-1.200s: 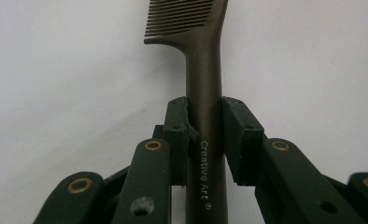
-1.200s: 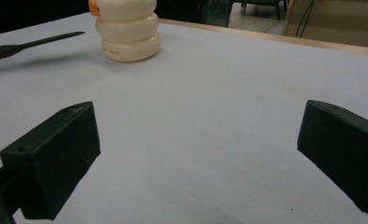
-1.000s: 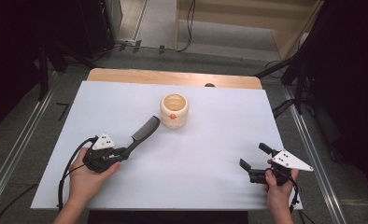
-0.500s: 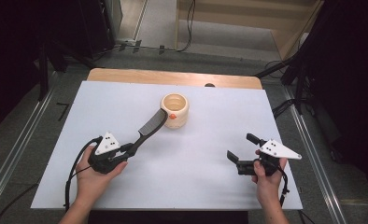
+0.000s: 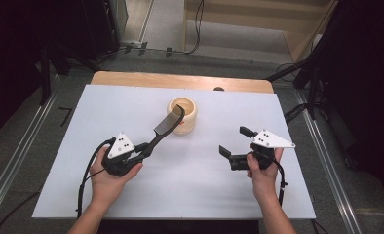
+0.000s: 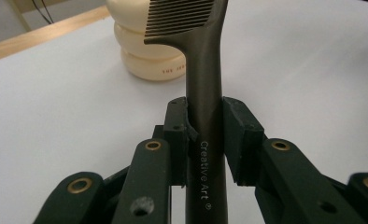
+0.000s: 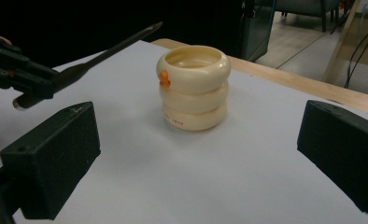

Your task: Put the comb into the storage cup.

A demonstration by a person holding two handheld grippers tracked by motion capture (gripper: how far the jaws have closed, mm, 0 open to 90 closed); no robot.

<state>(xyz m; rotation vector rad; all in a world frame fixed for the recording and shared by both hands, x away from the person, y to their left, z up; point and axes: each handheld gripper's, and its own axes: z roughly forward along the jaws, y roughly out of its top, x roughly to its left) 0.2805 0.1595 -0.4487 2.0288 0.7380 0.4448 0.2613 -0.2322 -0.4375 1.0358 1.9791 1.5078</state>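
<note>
A dark comb [image 5: 166, 127] is clamped in the left gripper [image 5: 144, 147] — teeth raised over the cream cup [image 5: 182, 115]; the right gripper [image 5: 235, 145] is held spread, grasping nothing.

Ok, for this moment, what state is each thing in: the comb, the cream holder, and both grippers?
Comb: held by its handle, lifted off the table, toothed end over the holder's rim.
Cream holder: upright on the white table, open top, looks empty.
Left gripper: shut on the comb's handle.
Right gripper: open, holding nothing, facing the holder.
</note>
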